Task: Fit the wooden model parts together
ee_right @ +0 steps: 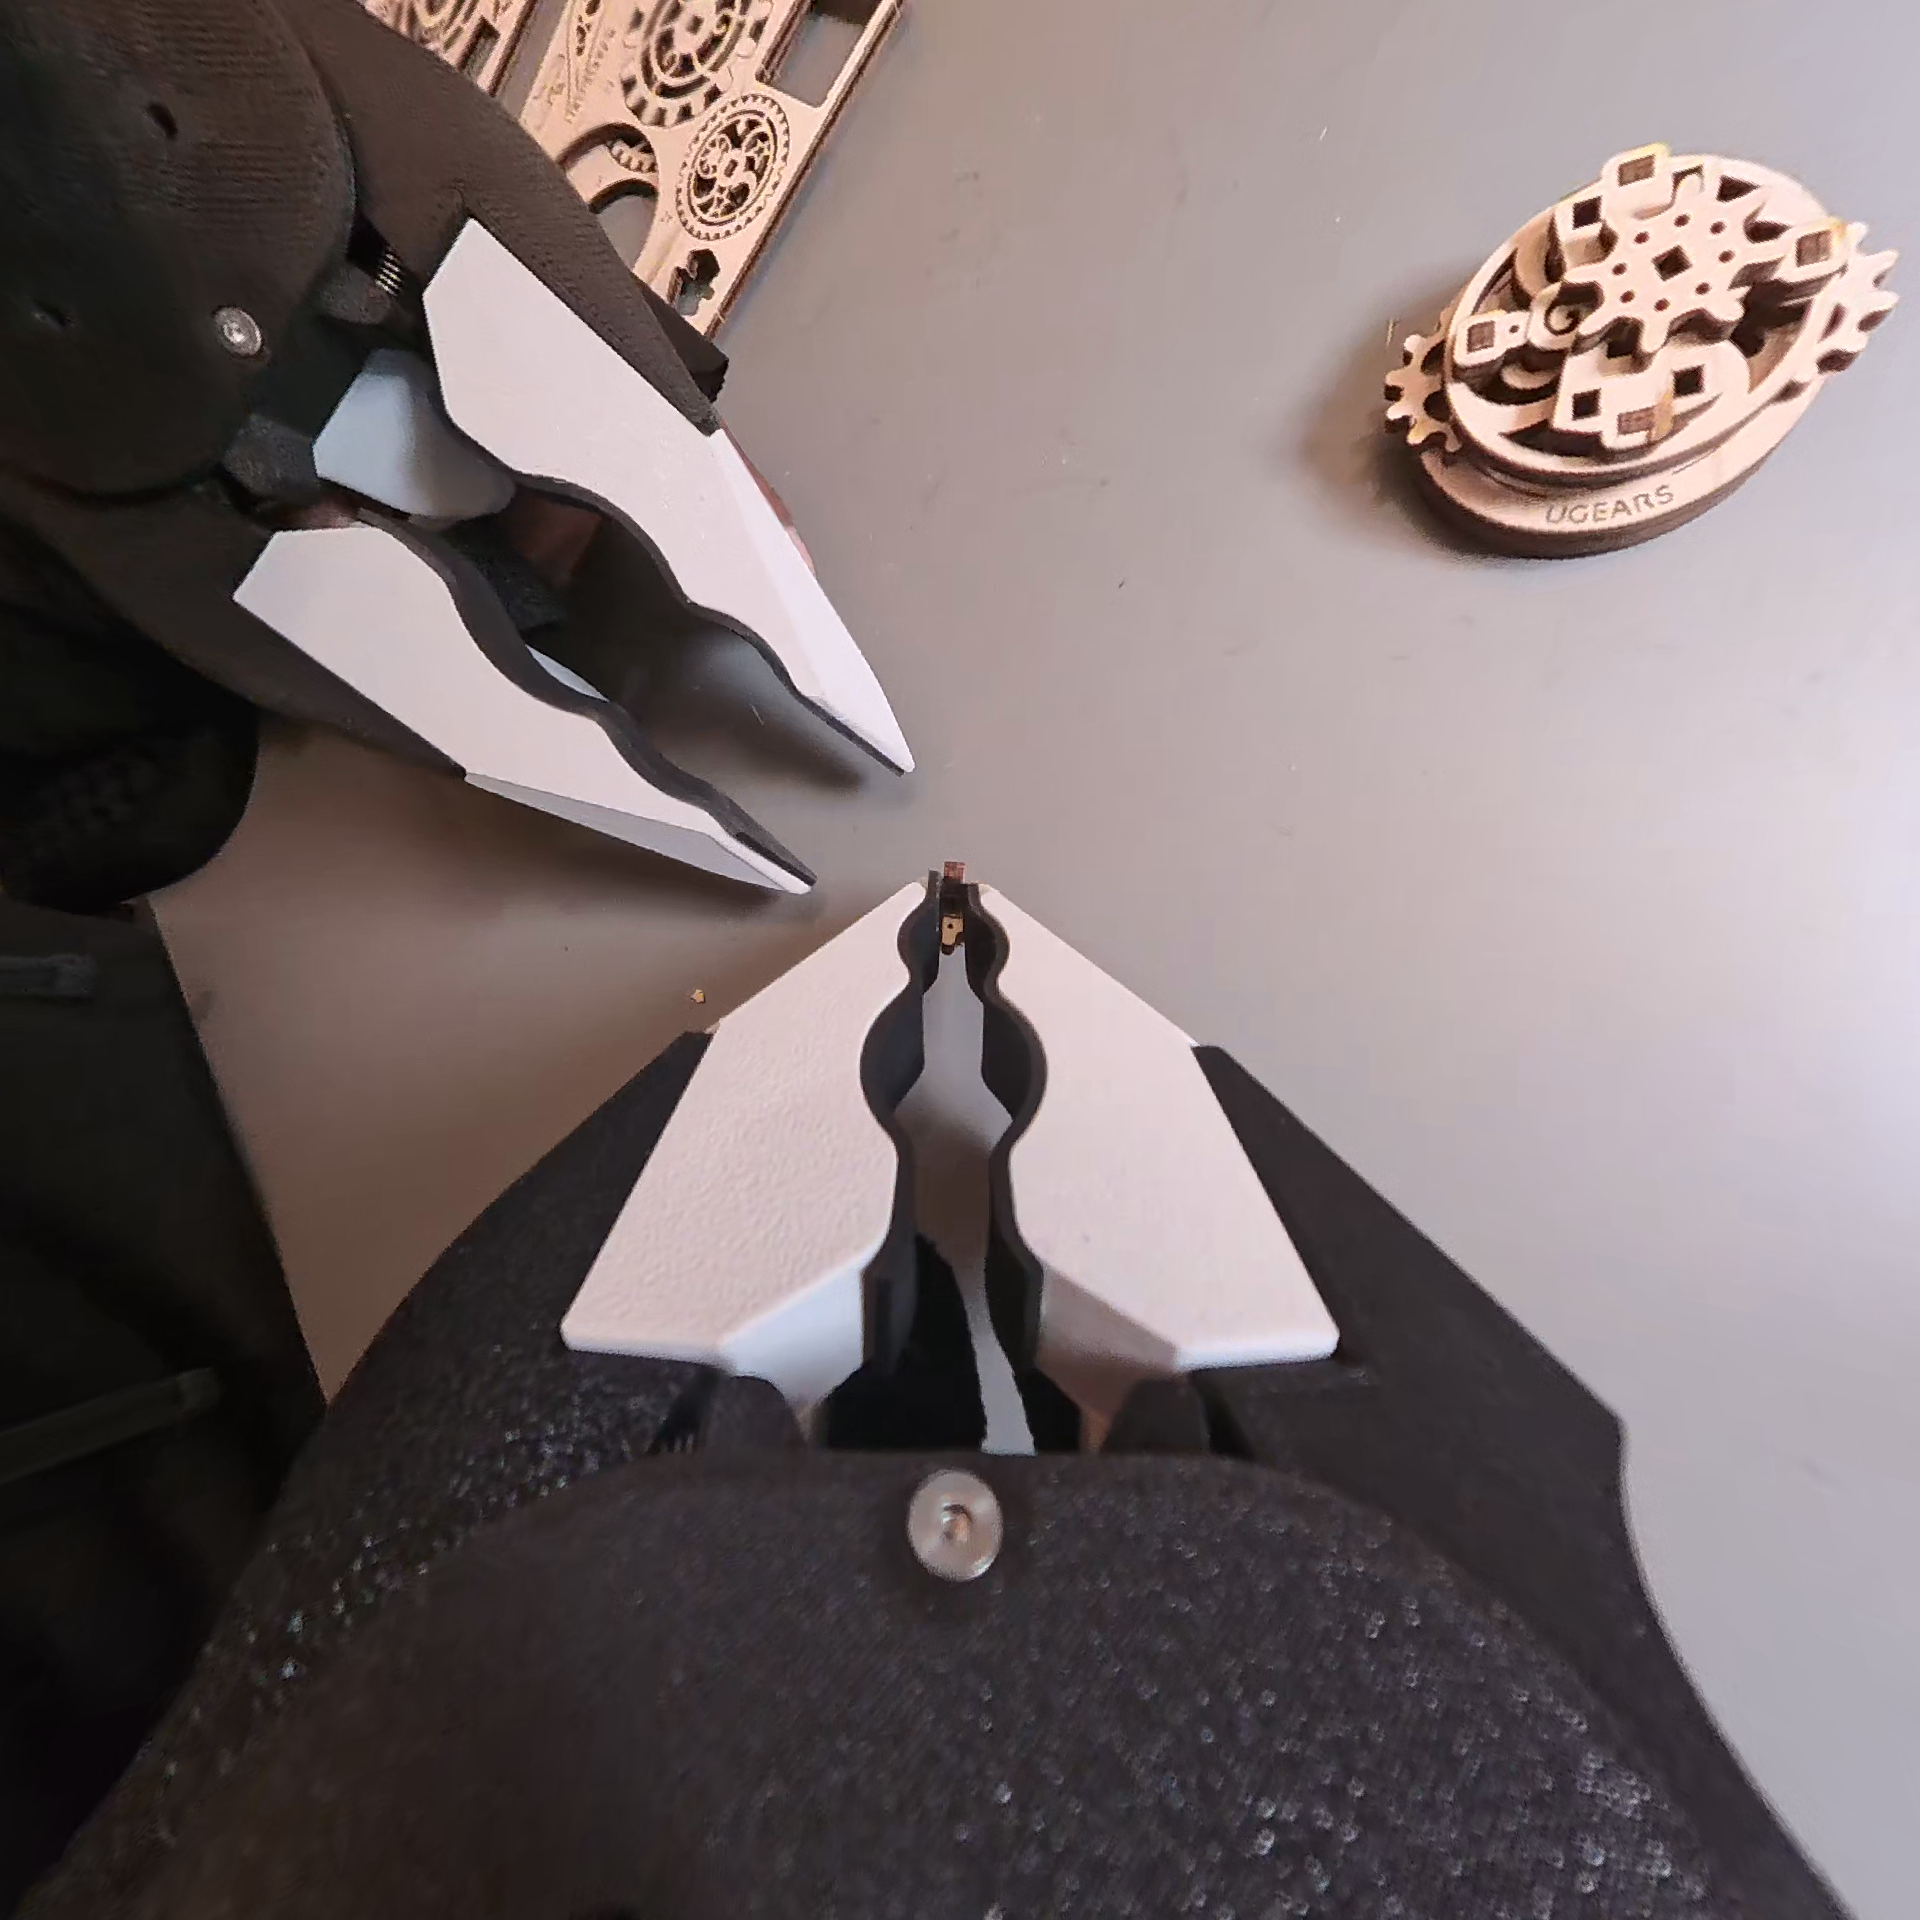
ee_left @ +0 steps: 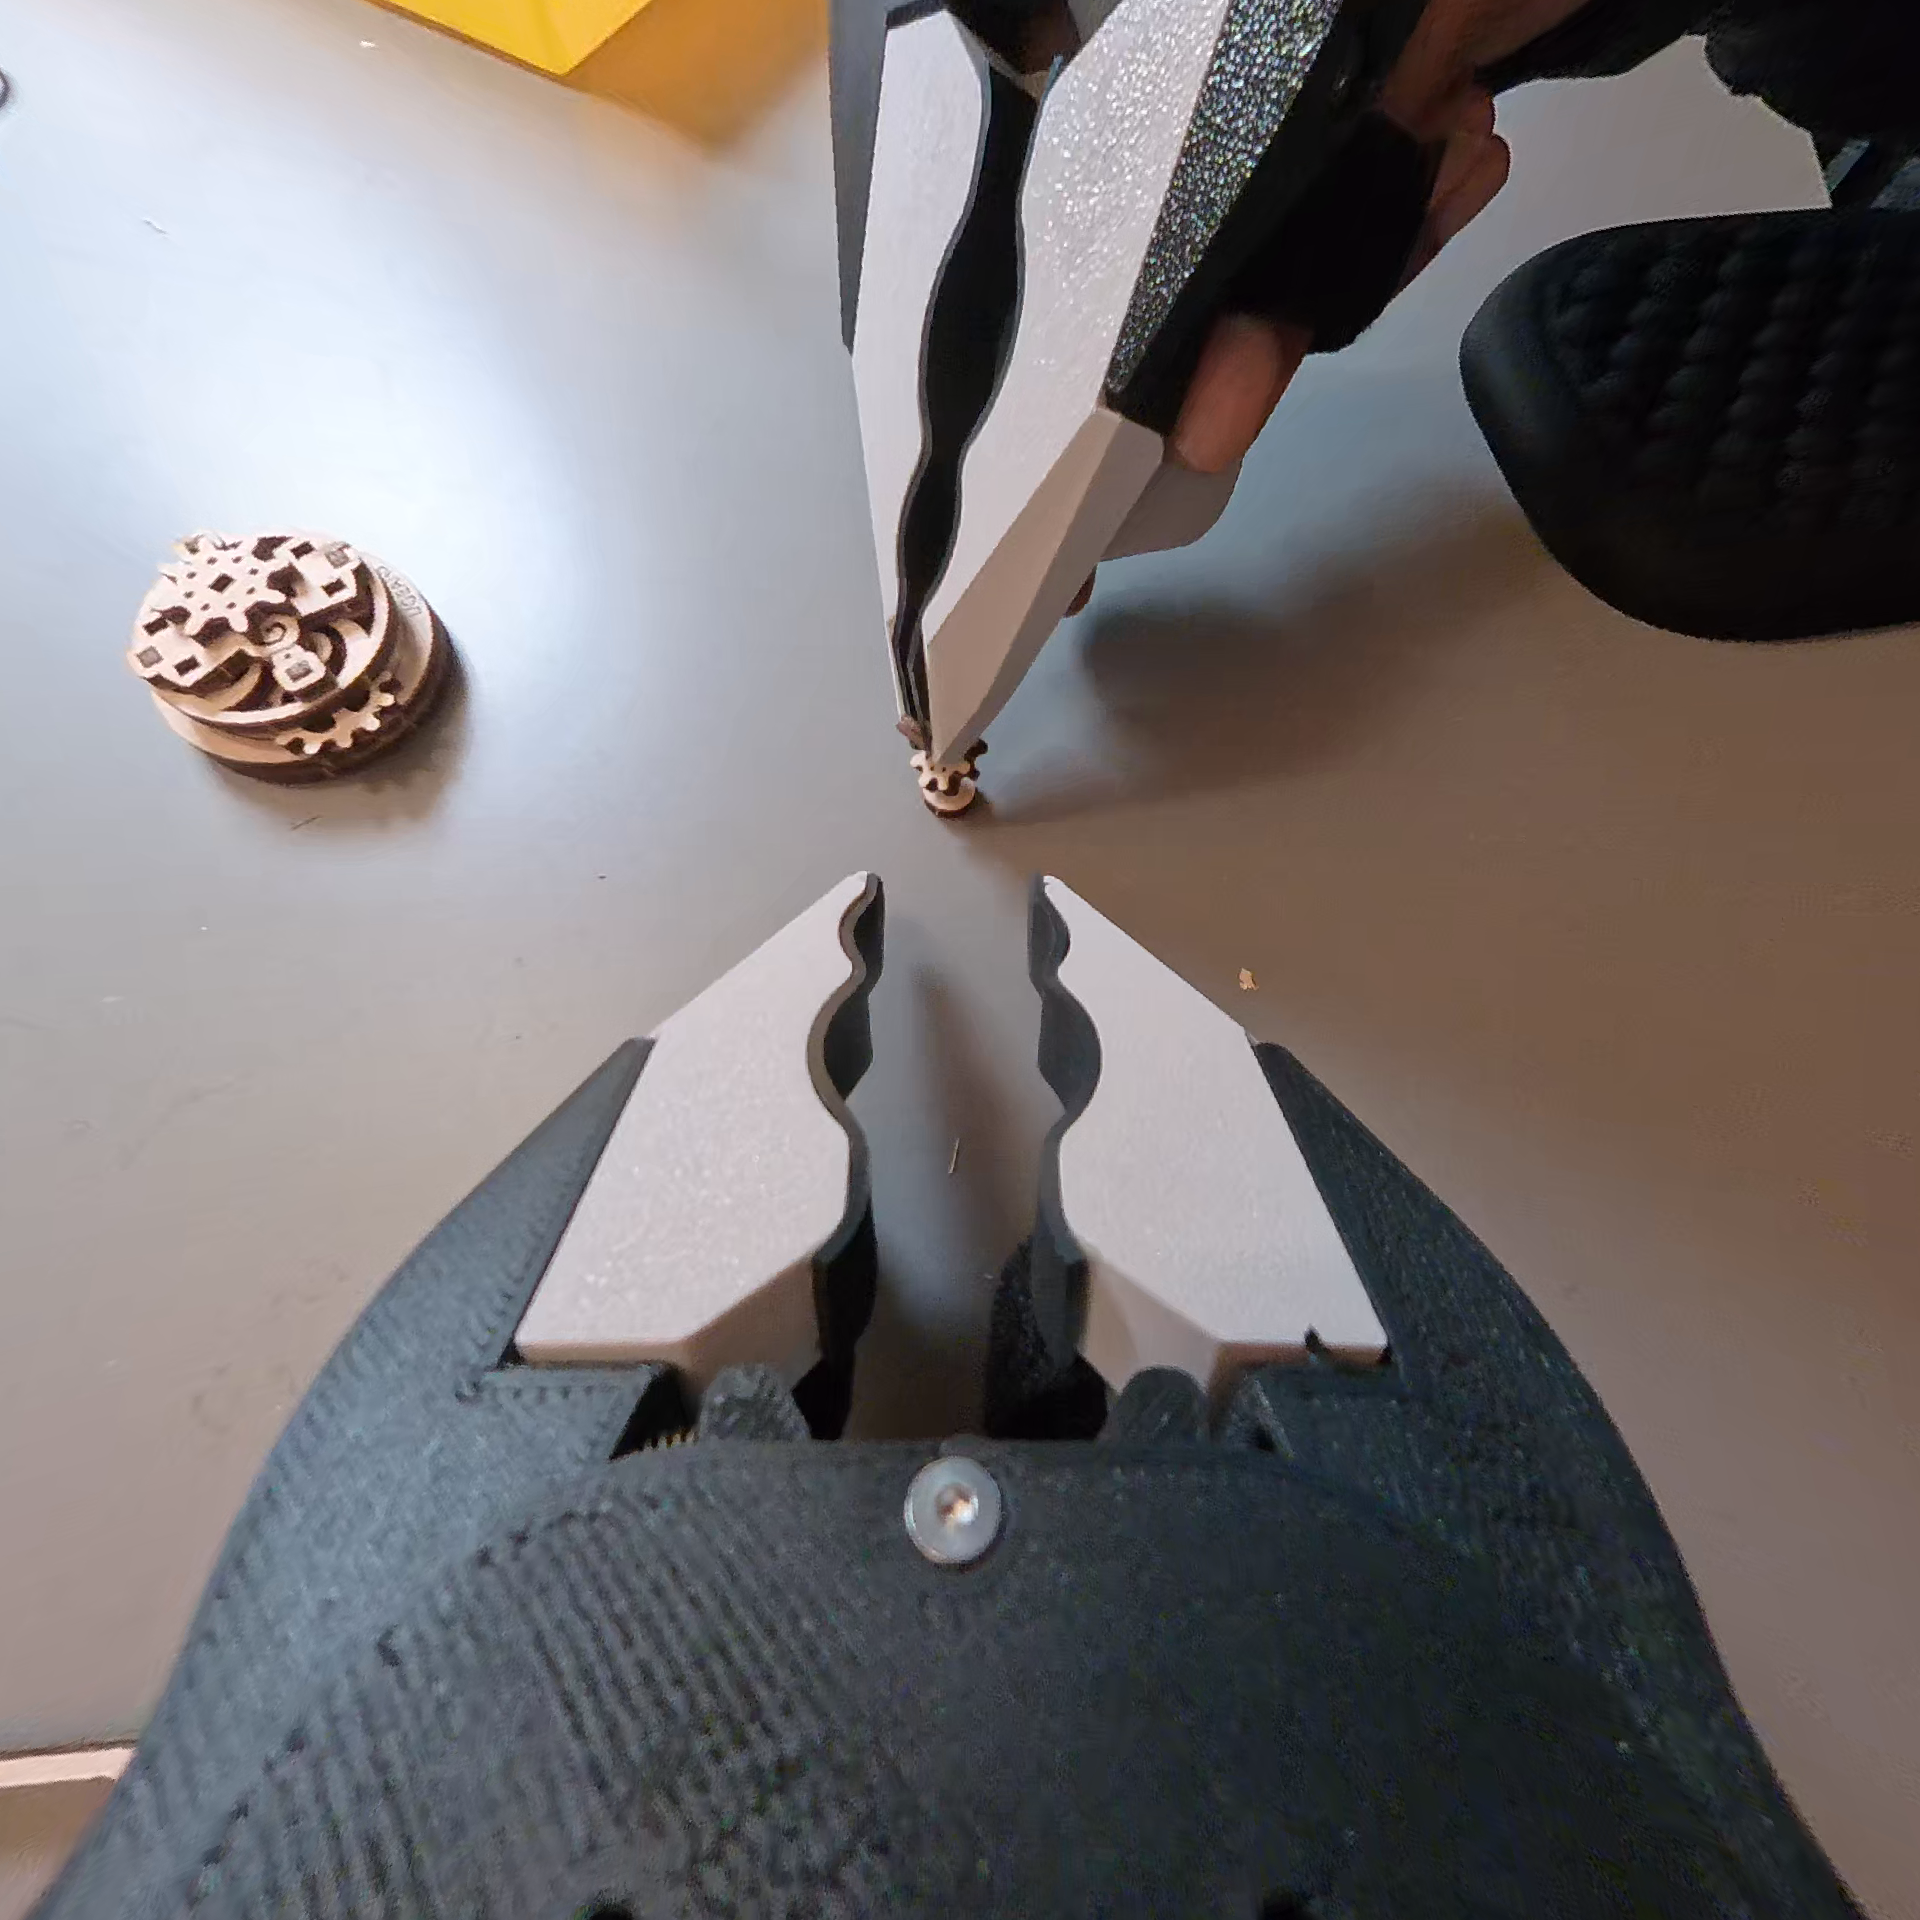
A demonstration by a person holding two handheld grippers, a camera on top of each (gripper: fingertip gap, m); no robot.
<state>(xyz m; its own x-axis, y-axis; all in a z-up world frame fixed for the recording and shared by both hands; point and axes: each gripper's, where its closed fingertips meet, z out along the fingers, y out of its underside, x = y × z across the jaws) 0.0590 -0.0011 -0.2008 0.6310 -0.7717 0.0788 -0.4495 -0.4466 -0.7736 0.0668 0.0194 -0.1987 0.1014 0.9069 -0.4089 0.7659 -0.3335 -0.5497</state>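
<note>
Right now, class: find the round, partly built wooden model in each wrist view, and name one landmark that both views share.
Left wrist view: the wooden model lies on the grey table at middle left, well apart from both grippers.
Right wrist view: it lies at upper right, beyond the right gripper.
Shared landmark: the left gripper, open, seen at left in the right wrist view.

A grey table (ee_left: pixel 416 364) fills both views, smooth and matte, with soft light giving a pale sheen and gentle shadows. There's a yellow sheet (ee_left: pixel 582 52) lying at its far edge. A black chair (ee_left: pixel 1714 416) with a woven, mesh-like seat sits just beside the table.
</note>
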